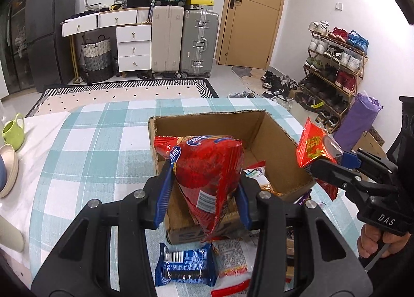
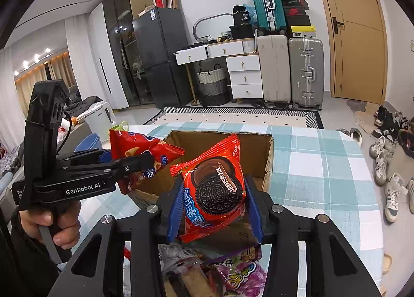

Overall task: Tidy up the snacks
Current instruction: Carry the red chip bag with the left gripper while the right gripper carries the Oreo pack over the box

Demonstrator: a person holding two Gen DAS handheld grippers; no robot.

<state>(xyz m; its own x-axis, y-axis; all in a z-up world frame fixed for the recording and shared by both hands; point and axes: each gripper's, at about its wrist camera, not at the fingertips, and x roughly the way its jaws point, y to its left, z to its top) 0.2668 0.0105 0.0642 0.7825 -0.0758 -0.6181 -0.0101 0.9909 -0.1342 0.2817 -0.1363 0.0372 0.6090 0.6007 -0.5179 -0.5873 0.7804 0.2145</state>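
My left gripper (image 1: pixel 204 193) is shut on a red chip bag (image 1: pixel 207 175) and holds it over the near wall of an open cardboard box (image 1: pixel 212 126). A white snack packet (image 1: pixel 258 175) lies inside the box. My right gripper (image 2: pixel 213 201) is shut on a red Oreo packet (image 2: pixel 214 188) and holds it above the box's near right corner (image 2: pixel 267 165). The right gripper with its packet (image 1: pixel 313 149) also shows in the left wrist view, at the box's right side. The left gripper with the chip bag (image 2: pixel 139 149) shows in the right wrist view.
Loose snacks lie on the checked tablecloth (image 1: pixel 98 147) in front of the box: a blue Oreo packet (image 1: pixel 185 264), a white packet (image 1: pixel 230 258), a purple bag (image 2: pixel 240 271). A green mug (image 1: pixel 14 131) and bowls (image 1: pixel 7 170) stand at the table's left.
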